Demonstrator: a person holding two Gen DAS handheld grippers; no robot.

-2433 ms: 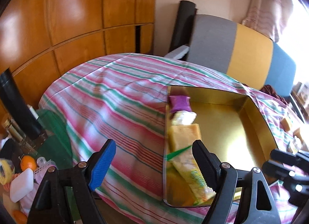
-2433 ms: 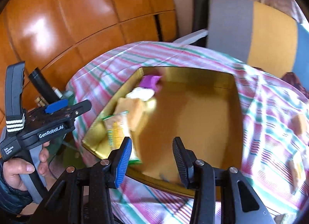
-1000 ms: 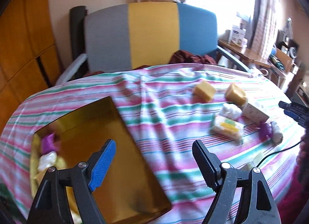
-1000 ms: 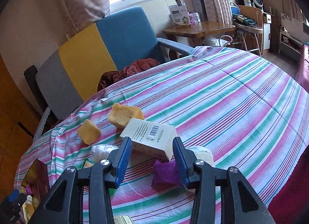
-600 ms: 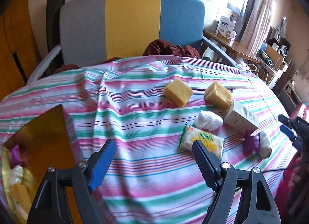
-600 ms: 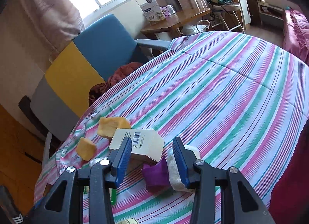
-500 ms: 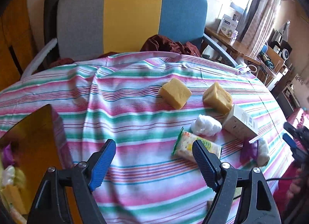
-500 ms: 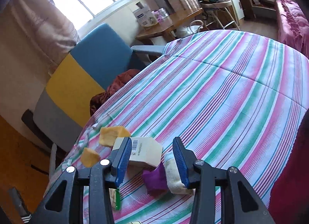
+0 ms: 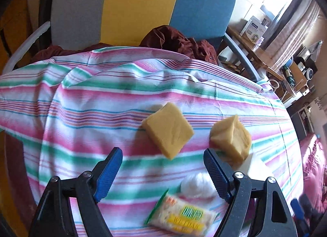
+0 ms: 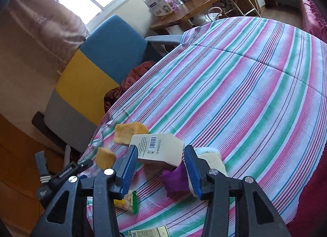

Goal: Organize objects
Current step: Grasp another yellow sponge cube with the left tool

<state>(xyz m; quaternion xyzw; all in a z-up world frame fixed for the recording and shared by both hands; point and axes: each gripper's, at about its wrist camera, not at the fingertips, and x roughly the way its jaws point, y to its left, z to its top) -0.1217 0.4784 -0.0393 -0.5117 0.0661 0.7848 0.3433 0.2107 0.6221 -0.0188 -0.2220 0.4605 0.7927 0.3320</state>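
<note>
Near the striped surface's (image 9: 102, 104) chair-side edge, the spread left claw (image 9: 163, 172) approaches a yellow sponge block (image 9: 168, 129); the empty right claw (image 10: 161, 167), jaws slightly apart, could topple the white barcoded carton (image 10: 158, 151).

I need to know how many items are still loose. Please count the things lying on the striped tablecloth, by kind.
Yellow sponge blocks: 2
Cardboard boxes: 2
Snack packets: 1
White wads: 1
Purple pouches: 1
Cream cloths: 1
Total: 8
</note>
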